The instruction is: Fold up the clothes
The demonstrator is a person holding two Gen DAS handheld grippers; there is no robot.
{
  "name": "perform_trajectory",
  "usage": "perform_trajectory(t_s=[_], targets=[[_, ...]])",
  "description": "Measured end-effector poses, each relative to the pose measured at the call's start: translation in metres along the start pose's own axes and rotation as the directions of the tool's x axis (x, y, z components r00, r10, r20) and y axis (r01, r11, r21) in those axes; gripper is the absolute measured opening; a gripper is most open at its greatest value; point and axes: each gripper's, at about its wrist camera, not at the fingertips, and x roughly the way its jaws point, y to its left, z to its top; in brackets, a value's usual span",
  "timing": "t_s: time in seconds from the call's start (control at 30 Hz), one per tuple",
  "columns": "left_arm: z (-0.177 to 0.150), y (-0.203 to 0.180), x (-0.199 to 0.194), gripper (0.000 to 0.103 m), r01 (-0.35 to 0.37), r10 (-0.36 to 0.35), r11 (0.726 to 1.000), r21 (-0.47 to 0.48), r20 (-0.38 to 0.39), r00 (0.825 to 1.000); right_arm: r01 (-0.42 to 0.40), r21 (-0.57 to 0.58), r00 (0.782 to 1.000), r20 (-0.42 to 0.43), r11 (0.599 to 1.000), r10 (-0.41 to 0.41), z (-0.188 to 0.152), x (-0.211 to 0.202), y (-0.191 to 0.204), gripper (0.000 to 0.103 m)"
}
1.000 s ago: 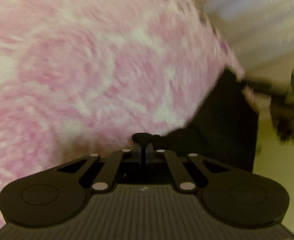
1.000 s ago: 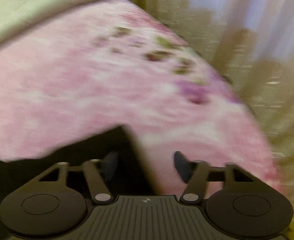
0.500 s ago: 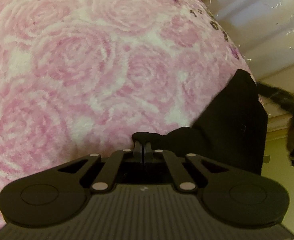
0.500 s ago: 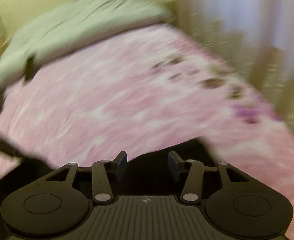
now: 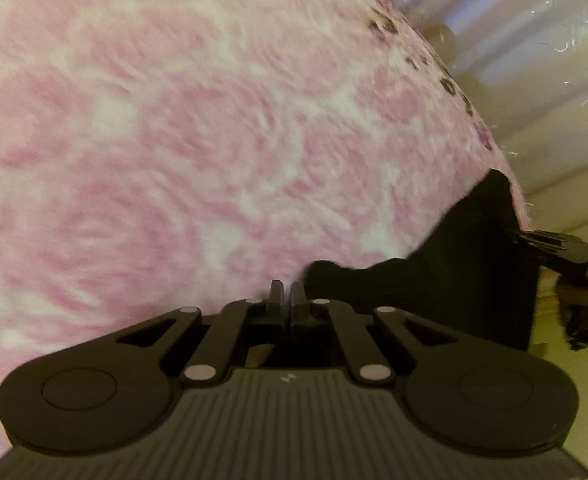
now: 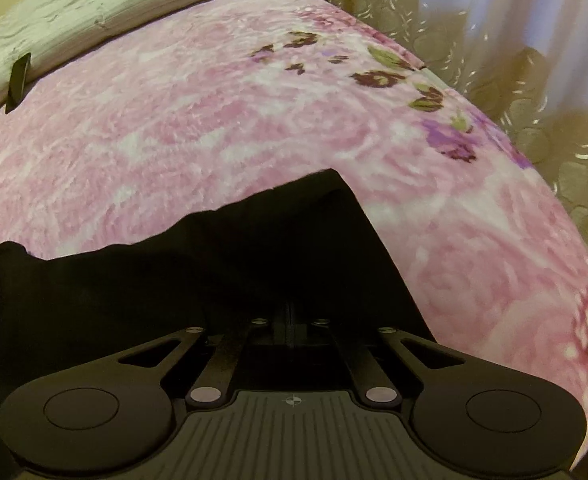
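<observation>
Garment (image 6: 221,264), black, lies at the blanket's (image 6: 213,128) near edge. Right gripper (image 6: 289,320) is clenched on its edge; left gripper (image 5: 287,294) looks pinched beside its corner. Lift both evenly, keeping the edge taut.

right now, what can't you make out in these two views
- right gripper tips, right wrist view: black against the black garment, so any pinch is unreadable
- garment's kind and outline, both views: cut off by gripper bodies and frame edges
- blanket pattern, left wrist view: motion blur
</observation>
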Motion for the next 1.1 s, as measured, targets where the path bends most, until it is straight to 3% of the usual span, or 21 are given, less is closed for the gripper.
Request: perform_trajectory(t_s=[0.13,0.23,0.3,0.33,0.37,0.47,0.57,0.67,0.73,0.83,0.93,1.03,1.1], targets=[[-0.031,0.012,-0.037,0.0,-0.065,0.065,0.998,0.017,0.018,0.998,0.056,0.007,0.998,-0.014,0.998,-0.056,-0.015,-0.018,0.004,0.0],[-0.068,0.016,-0.051,0.001,-0.102,0.103,0.994,0.032,-0.021,0.994,0.129,0.01,0.99,-0.049,0.992,-0.129,-0.027,-0.032,0.013,0.0],[-0.096,0.02,-0.056,0.001,-0.124,0.125,0.992,0.017,-0.051,0.991,0.144,-0.027,0.989,-0.024,0.989,-0.145,-0.028,-0.046,0.034,0.021],[-0.106,0.022,-0.058,0.002,-0.134,0.134,0.991,0.007,-0.059,0.989,0.11,-0.037,0.994,0.0,0.993,-0.11,-0.027,-0.053,0.049,0.046],[-0.118,0.024,-0.061,0.002,-0.147,0.147,0.989,0.0,-0.065,0.987,0.073,-0.049,0.997,0.022,0.996,-0.072,-0.026,-0.058,0.066,0.051],[-0.152,0.031,-0.066,0.003,-0.191,0.19,0.981,-0.014,-0.081,0.978,-0.101,-0.134,0.994,0.029,0.986,0.106,-0.023,-0.054,0.125,0.051],[-0.183,0.045,-0.075,0.003,-0.221,0.217,0.975,-0.033,-0.091,0.972,-0.228,-0.209,0.974,-0.055,0.951,0.222,-0.031,-0.03,0.166,0.051],[-0.205,0.065,-0.096,0.003,-0.25,0.244,0.965,-0.085,-0.069,0.967,-0.189,-0.208,0.978,-0.123,0.96,0.165,-0.049,-0.01,0.161,0.051],[-0.22,0.081,-0.115,0.002,-0.278,0.274,0.954,-0.113,-0.044,0.961,-0.145,-0.215,0.986,-0.115,0.966,0.122,-0.059,-0.015,0.145,0.051],[-0.244,0.105,-0.143,0.002,-0.33,0.331,0.932,-0.149,-0.015,0.943,-0.012,-0.228,0.994,-0.11,0.974,-0.013,-0.063,-0.03,0.139,0.051],[-0.273,0.124,-0.176,0.003,-0.377,0.385,0.907,-0.185,0.004,0.923,0.064,-0.193,0.993,-0.089,0.979,-0.082,-0.067,-0.051,0.15,0.051],[-0.308,0.137,-0.212,0.005,-0.414,0.429,0.884,-0.216,0.024,0.903,0.029,-0.218,0.998,-0.049,0.975,-0.04,-0.078,-0.075,0.192,0.053],[-0.342,0.14,-0.236,0.007,-0.434,0.448,0.877,-0.205,0.026,0.894,-0.038,-0.255,0.999,-0.043,0.966,0.027,-0.09,-0.084,0.231,0.066]])
